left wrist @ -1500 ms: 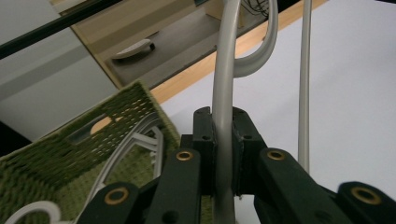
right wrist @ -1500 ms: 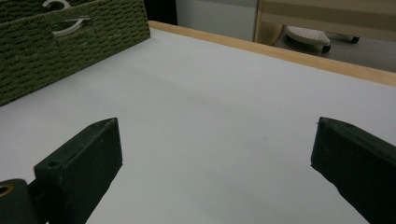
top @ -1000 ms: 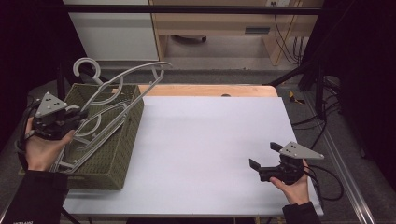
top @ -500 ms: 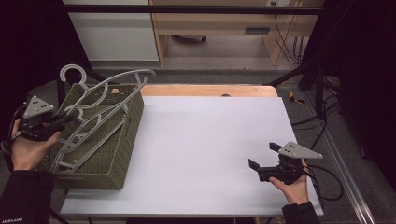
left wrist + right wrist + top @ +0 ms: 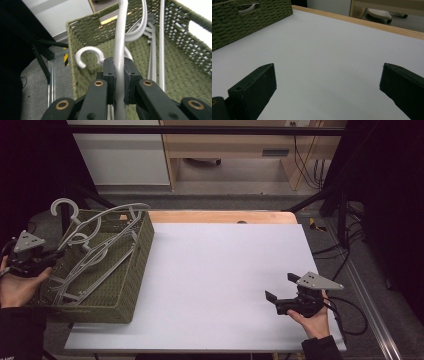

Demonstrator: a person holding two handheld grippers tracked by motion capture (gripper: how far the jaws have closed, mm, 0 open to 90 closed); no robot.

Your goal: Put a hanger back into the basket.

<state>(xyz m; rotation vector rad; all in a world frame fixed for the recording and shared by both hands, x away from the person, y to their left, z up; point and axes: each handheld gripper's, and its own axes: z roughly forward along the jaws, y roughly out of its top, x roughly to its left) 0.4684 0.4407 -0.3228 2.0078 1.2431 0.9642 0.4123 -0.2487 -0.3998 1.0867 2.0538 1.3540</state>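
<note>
Table (image 5: 220, 270): white top, wood strip along the far edge. Green woven basket (image 5: 131, 285) sits at the table's 9 o'clock edge, overhanging the left side. Grey hangers (image 5: 95, 255) lie piled inside it, hooks toward 11 o'clock, one hook (image 5: 64, 207) poking up past the far-left corner.

Left gripper (image 5: 50, 255): held in the left hand (image 5: 15, 287) just off the basket's 9 o'clock wall, jaws pointing toward 3 o'clock. In the left gripper view the left gripper (image 5: 119, 72) has both pads pressed onto the grey bar of one hanger (image 5: 120, 45), which runs up between them toward 12 o'clock. Basket wall (image 5: 82, 37) and more hanger arms lie beyond; a hook (image 5: 88, 55) curls at 10 o'clock of the pads.

Right gripper (image 5: 282, 289): in the right hand (image 5: 312, 320) at the table's 4 o'clock, low over the white top, jaws spread wide, nothing between them. Right gripper view shows the right gripper (image 5: 327, 85) over bare table (image 5: 329, 50), basket (image 5: 242, 22) off at 10 o'clock.

Change from a second ago: left gripper and hand have dropped lower and drawn out toward 9 o'clock. The hanger bundle, then lifted with hooks well above the rim, now lies lower in the basket. Basket has slid slightly toward 9 o'clock. Right gripper unchanged.
</note>
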